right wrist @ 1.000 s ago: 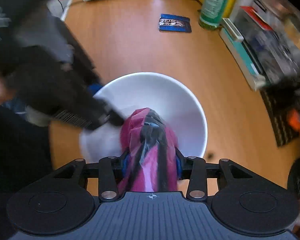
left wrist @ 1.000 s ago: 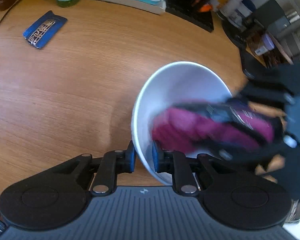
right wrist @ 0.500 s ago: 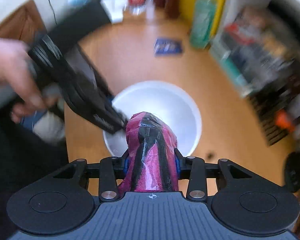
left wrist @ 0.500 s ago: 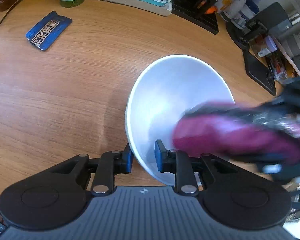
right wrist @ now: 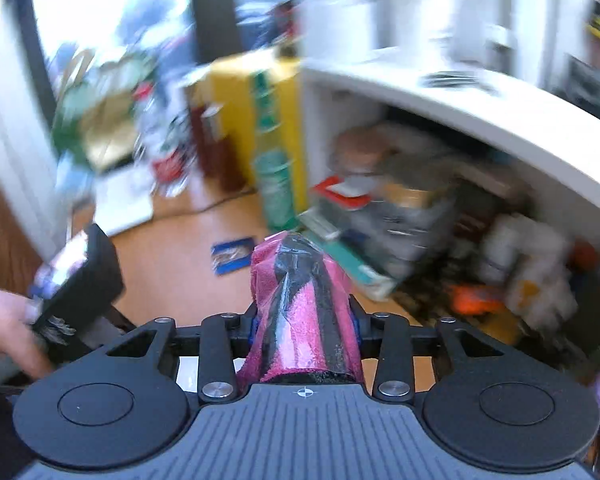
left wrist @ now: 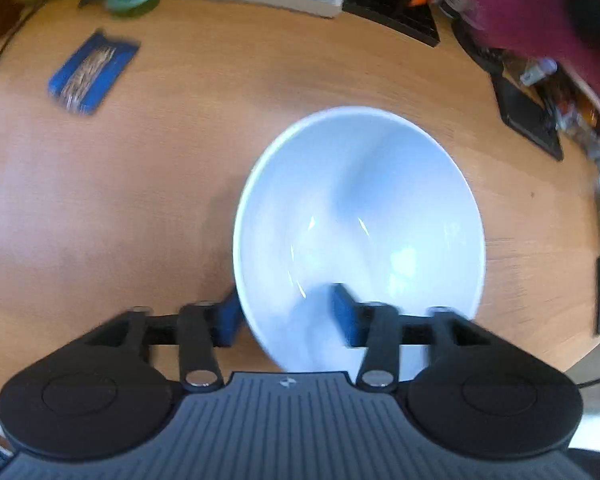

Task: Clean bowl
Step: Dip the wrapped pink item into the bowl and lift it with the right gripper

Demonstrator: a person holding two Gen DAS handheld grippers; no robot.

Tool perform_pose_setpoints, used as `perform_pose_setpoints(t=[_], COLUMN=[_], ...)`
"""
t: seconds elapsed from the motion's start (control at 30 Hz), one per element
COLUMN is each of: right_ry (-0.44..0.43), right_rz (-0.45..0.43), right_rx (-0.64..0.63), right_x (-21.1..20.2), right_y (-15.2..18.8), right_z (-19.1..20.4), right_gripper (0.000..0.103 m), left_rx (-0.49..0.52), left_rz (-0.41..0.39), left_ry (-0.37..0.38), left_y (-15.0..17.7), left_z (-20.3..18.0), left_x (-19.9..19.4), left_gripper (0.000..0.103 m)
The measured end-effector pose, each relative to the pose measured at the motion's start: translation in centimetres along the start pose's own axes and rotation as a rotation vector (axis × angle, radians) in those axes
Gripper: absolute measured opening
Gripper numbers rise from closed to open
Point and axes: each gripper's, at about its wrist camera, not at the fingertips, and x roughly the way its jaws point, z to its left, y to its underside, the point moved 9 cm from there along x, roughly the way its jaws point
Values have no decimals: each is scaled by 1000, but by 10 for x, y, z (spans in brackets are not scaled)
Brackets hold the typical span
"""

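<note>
The bowl [left wrist: 360,216] is plain white and glossy, with a thin rim and a deep, empty inside that shows only small glints of light; it sits on the wooden table top with its near rim between two blue pads that stand apart from it on either side. The cloth [right wrist: 304,312] is a magenta rag wound into a thick roll and bound with strips of shiny black tape, pinched at its base between two pads and pointing up and away. In the left wrist view it shows as a blurred magenta shape at the top right corner, well clear of the bowl.
</note>
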Motion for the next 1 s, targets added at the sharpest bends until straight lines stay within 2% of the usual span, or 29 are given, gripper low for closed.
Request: perform_pose_setpoints(t=[0.13, 0.17, 0.2, 0.23, 0.27, 0.3, 0.33, 0.37, 0.43, 0.53, 0.57, 0.63, 0.7, 0.77, 0.87, 0.9, 0.93, 1.0], right_ry=[48, 51, 55, 57, 57, 57, 54, 51, 37, -33, -56, -91, -114, -134, -87, -71, -57, -54], right_rz=[20, 27, 34, 40, 43, 43, 44, 45, 48, 95, 122, 237, 346, 441, 369, 345, 313, 243], right_rx=[97, 116, 135, 151, 154, 147, 132, 114, 57, -95, -142, -231, -313, -389, -476, -505, -521, -449], right_x=[-14, -14, -13, -13, -11, -9, -9, -8, 0, 21, 28, 48, 68, 86, 95, 98, 99, 80], right_y=[28, 36, 43, 49, 52, 53, 52, 50, 38, 19, 16, 27, 50, 72, 66, 63, 59, 39], right_z=[-26, -28, -30, -32, -31, -30, -26, -23, -16, 14, 24, 40, 48, 56, 60, 61, 63, 58], right_gripper=[42, 42, 42, 42, 42, 42, 42, 42, 42, 42, 42, 42, 42, 42, 38, 30, 31, 34], left_rx=[89, 90, 70, 39, -1, -57, -75, -80, -136, -170, -174, -198, -197, -188, -187, -189, -195, -211], left_rz=[-31, -68, -100, -110, -117, -145, -157, -156, -124, -79, -74, -47, -27, -21, -5, -4, -14, -12], left_ry=[1, 16, 29, 55, 82, 67, 17, 11, 27, 9, 11, 44, 80, 83, 109, 110, 104, 104], left_y=[-48, -58, -65, -68, -70, -73, -70, -69, -50, -24, -23, -6, 10, 13, 19, 20, 19, 22], left_z=[2, 6, 12, 15, 18, 27, 35, 36, 33, 17, 16, 4, -8, -12, -16, -15, -11, -6], left_x=[14, 12, 6, 3, -1, -7, -11, -11, -14, -21, -20, -16, -13, -11, -8, -7, -8, -12], left_gripper=[100, 89, 53, 28, 12, 11, 13, 17, 21, 22, 21, 21, 19, 18, 20, 23, 24, 24])
